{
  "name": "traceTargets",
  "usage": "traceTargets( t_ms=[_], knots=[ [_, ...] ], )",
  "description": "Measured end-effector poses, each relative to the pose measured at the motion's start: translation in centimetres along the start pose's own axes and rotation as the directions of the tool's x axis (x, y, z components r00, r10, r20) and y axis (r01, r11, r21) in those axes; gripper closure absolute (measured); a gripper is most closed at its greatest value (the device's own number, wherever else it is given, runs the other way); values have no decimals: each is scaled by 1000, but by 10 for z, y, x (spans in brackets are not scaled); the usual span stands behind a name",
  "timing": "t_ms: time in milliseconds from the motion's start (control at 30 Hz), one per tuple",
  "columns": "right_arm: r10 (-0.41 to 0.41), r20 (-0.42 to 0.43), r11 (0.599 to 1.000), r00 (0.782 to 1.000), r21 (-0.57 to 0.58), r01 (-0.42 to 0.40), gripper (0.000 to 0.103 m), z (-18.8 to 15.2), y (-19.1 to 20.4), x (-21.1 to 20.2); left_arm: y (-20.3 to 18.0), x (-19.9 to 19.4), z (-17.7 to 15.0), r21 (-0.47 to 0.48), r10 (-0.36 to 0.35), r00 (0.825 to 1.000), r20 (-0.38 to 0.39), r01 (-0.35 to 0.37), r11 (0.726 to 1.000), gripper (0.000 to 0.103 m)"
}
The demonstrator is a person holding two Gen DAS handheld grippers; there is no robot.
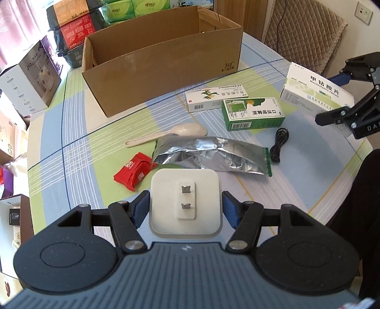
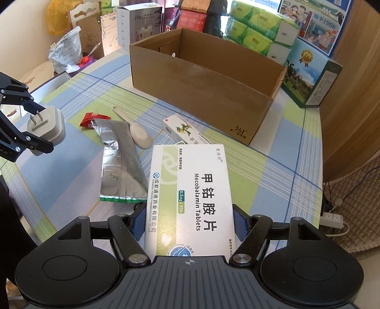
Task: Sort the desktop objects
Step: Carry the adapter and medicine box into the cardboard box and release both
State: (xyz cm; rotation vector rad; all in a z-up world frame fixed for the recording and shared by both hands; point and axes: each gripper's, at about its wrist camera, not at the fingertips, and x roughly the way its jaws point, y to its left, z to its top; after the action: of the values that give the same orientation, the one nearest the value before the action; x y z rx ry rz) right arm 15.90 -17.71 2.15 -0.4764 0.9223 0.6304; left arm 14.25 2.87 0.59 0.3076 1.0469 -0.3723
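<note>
A round bench [image 1: 78, 114] wears a plaid cloth of pale blue, green and white. Daylight falls brightly across it from the pink curtain [image 1: 21, 28] side. Beyond the far edge stand stacked green tissue packs [image 2: 256, 31] and printed cartons [image 2: 313, 78]. A quilted beige chair cover [image 1: 306, 31] sits beside a wooden panel, near a white wall socket [image 1: 363, 13]. A white power strip [image 2: 332, 219] lies on a quilted surface below the bench edge.

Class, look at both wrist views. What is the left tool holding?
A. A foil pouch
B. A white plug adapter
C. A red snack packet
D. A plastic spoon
B: the left tool is shut on the white plug adapter, its two prongs facing the camera, while the packet, pouch and spoon lie on the table.
</note>
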Motion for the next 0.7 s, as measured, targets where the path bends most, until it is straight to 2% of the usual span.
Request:
traceTargets(
  t_ms=[367,700],
  knots=[
    [-15,7,1000,1000,10,15,35,7,-3,-5,0,-5,16,-3,-2,1000,5,2,1000,43],
    [-28,33,999,999,-17,29,35,38,-11,-4,10,-9,61,17,9,999,34,-10,1000,43]
  ],
)
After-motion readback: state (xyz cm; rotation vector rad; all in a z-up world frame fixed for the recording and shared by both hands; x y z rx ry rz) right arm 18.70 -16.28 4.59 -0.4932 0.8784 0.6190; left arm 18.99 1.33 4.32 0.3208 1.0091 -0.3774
